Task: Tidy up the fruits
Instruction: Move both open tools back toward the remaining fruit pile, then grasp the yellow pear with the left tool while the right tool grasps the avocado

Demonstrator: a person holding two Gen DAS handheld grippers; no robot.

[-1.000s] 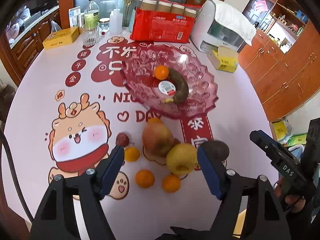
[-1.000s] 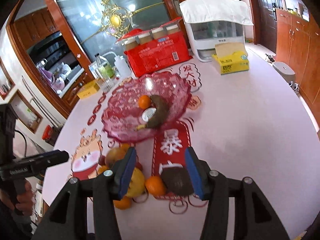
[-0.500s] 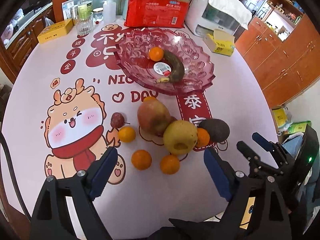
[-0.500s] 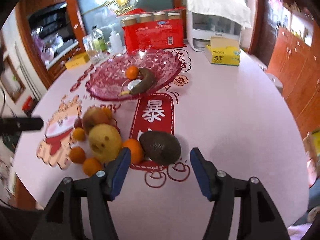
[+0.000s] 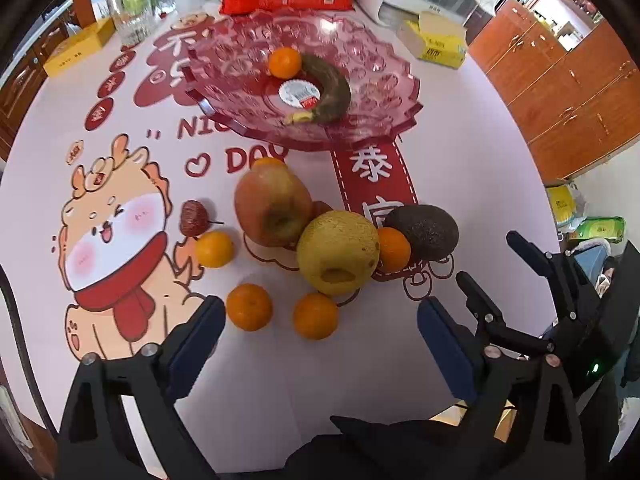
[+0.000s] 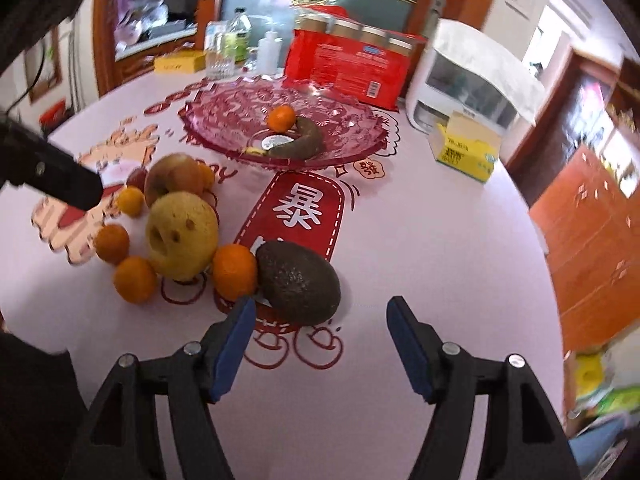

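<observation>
Fingers of the right gripper spread wide, level just before the avocado; left gripper gapes wide above the table, holding nothing.

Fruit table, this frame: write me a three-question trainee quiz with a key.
1. True or false: the pink bowl holds a banana and one tangerine.
2. Which fruit lies nearest the right gripper? A) apple B) avocado C) pear
3. Fill in: the jaws of the left gripper stand ____.

Key
1. True.
2. B: the avocado sits just ahead of the fingertips; the pear and apple lie farther off.
3. Open, with nothing between them.
</observation>
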